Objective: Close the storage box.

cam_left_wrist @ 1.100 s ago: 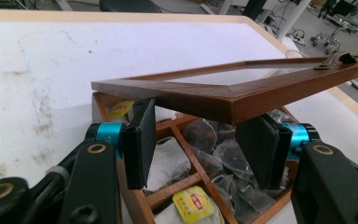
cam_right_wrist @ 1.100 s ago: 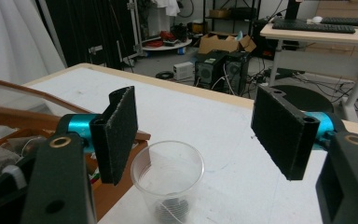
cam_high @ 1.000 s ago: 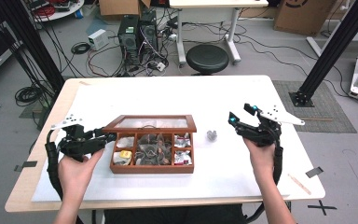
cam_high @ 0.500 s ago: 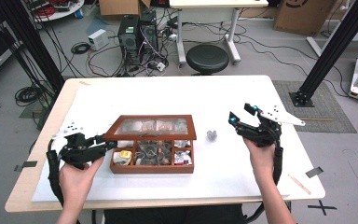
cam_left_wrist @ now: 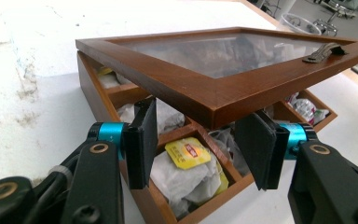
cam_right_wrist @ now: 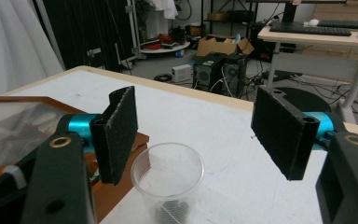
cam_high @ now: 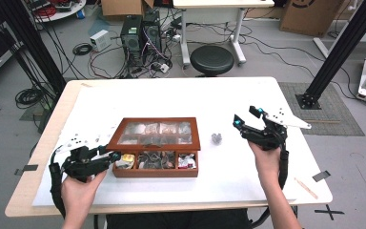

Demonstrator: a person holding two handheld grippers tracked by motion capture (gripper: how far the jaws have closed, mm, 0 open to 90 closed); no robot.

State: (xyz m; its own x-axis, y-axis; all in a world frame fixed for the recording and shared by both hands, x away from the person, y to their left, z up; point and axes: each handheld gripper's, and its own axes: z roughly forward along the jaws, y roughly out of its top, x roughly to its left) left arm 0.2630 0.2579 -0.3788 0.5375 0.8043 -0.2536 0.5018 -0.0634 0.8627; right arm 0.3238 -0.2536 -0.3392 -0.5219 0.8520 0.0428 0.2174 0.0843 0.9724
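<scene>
The left gripper (cam_left_wrist: 200,147) has its jaws parted at a corner of the wooden box (cam_left_wrist: 168,205). The glass-paned lid (cam_left_wrist: 223,60) hangs raised across the frame's upper half, above tea bags (cam_left_wrist: 186,170) at lower centre.

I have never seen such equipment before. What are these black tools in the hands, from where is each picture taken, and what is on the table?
A person sits at a white table and holds a hand-operated gripper with two black jaws in each hand. No robot arm is involved.

The high view comes from a fixed camera above the person. There the left gripper is at the front left corner of a wooden tea box, and the right gripper hovers near a small clear plastic cup.

The other two pictures come from cameras that ride on the grippers. In the left gripper view, the jaws stand apart beside tea bags under the box's raised glass lid; they grip nothing. In the right gripper view, the open jaws flank the cup without touching it.
</scene>
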